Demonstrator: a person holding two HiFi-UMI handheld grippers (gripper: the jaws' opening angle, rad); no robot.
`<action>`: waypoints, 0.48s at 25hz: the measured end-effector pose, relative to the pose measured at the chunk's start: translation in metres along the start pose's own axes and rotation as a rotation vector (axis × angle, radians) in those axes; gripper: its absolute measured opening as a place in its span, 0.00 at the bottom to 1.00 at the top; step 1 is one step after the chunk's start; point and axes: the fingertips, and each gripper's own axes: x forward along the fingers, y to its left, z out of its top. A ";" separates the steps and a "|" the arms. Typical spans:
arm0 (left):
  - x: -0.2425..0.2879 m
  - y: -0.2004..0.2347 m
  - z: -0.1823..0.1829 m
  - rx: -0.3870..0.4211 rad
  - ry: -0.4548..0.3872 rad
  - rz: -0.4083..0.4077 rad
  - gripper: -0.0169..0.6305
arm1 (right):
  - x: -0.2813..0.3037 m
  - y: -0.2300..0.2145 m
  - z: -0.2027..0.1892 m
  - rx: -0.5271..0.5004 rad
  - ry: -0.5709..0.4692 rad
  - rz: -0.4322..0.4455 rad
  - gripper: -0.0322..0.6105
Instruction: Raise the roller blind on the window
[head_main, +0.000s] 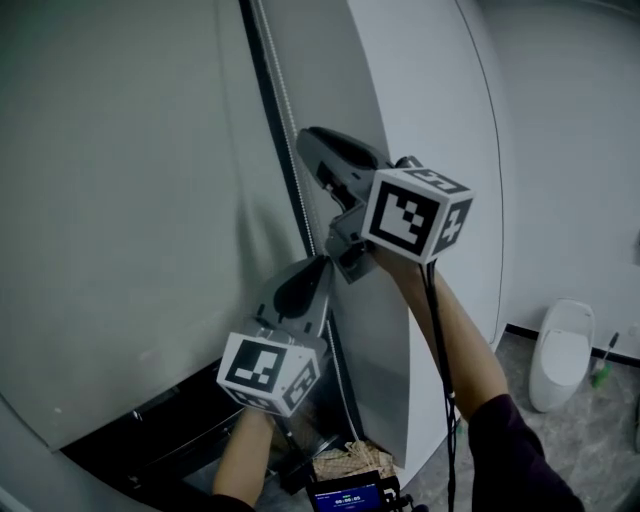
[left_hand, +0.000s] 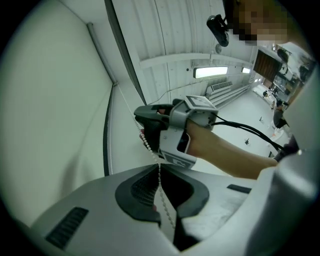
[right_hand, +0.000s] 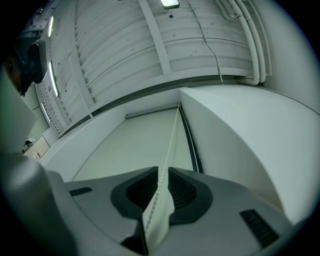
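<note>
White rounded bin-like unit at far right, on grey mottled floor. Green-tipped tool just beside it, by wall. Black skirting along wall foot. White curved wall panel on right. At near edge: small lit screen, tan crumpled bundle just beyond. Overhead: ribbed white ceiling, strip light, white pipes at right.
</note>
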 end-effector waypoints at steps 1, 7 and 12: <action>-0.003 -0.003 -0.004 -0.007 -0.001 -0.005 0.06 | 0.004 0.001 -0.001 -0.009 0.005 0.001 0.12; -0.015 -0.009 -0.004 -0.032 -0.014 -0.003 0.06 | 0.011 0.004 -0.005 -0.055 0.034 -0.015 0.08; -0.021 0.003 0.012 -0.102 -0.065 -0.014 0.06 | 0.007 0.015 0.001 -0.119 0.020 -0.024 0.08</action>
